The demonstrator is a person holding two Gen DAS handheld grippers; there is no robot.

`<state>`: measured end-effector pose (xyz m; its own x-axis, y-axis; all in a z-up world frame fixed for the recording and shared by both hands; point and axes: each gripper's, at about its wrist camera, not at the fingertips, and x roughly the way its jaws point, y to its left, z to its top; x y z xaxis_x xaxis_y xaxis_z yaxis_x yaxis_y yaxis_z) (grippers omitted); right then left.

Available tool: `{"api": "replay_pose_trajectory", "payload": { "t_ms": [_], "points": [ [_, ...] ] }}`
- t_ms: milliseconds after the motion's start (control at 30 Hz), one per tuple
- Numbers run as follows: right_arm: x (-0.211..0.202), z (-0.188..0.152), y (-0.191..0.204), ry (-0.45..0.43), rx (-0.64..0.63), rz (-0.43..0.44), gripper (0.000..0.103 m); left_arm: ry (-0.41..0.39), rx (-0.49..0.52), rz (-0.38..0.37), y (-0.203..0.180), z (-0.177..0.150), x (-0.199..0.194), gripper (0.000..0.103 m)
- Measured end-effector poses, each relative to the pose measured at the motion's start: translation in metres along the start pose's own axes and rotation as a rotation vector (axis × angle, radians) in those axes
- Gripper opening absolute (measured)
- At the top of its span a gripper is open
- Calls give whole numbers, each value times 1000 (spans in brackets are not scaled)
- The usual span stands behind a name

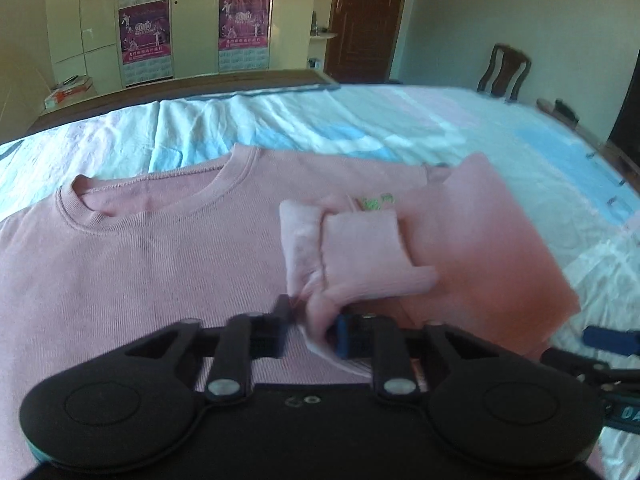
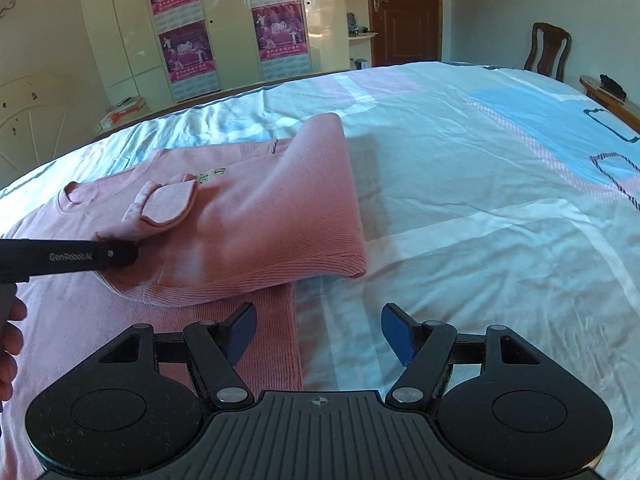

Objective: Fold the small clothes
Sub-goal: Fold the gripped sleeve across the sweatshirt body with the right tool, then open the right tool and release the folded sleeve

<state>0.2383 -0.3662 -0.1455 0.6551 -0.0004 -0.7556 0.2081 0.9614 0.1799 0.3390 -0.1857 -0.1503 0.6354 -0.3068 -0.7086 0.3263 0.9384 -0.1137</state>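
Note:
A small pink sweater (image 1: 160, 248) lies flat on the bed, neckline toward the far side. Its right side and sleeve (image 1: 492, 248) are folded over onto the body. My left gripper (image 1: 310, 326) is shut on the sleeve's ribbed cuff (image 1: 364, 256) and holds it just above the chest. In the right wrist view the sweater (image 2: 248, 216) lies ahead to the left, and the left gripper (image 2: 120, 254) shows pinching the cuff (image 2: 168, 204). My right gripper (image 2: 318, 334) is open and empty, low over the sweater's right hem edge (image 2: 280, 320).
The bed sheet (image 2: 480, 200) is white, blue and pink, wide to the right. A wardrobe with posters (image 2: 224, 28) and a brown door (image 2: 404, 8) stand beyond the bed. A wooden chair (image 2: 548, 50) stands at the far right.

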Motion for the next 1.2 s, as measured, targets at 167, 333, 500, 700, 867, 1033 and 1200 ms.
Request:
{"api": "replay_pose_trajectory", "payload": {
  "t_ms": [167,333,500,700,867,1033,1200],
  "points": [
    [16,9,8,-8,3,5,68,-164,-128,-22,32,21,-38,9],
    [29,19,20,-44,1,15,68,-277,-209,26,71,28,-75,9],
    [41,26,27,-32,1,41,15,-236,-246,109,108,3,-83,9],
    [43,21,15,-18,38,27,12,-26,-370,139,139,-34,-53,16],
    [26,20,13,18,15,81,20,-89,-450,166,154,-35,-71,69],
    [-1,21,12,-55,28,109,53,-84,-518,151,173,-33,-65,46],
    [36,51,10,-24,81,113,53,-90,-496,151,176,-35,-58,7]
  ]
}}
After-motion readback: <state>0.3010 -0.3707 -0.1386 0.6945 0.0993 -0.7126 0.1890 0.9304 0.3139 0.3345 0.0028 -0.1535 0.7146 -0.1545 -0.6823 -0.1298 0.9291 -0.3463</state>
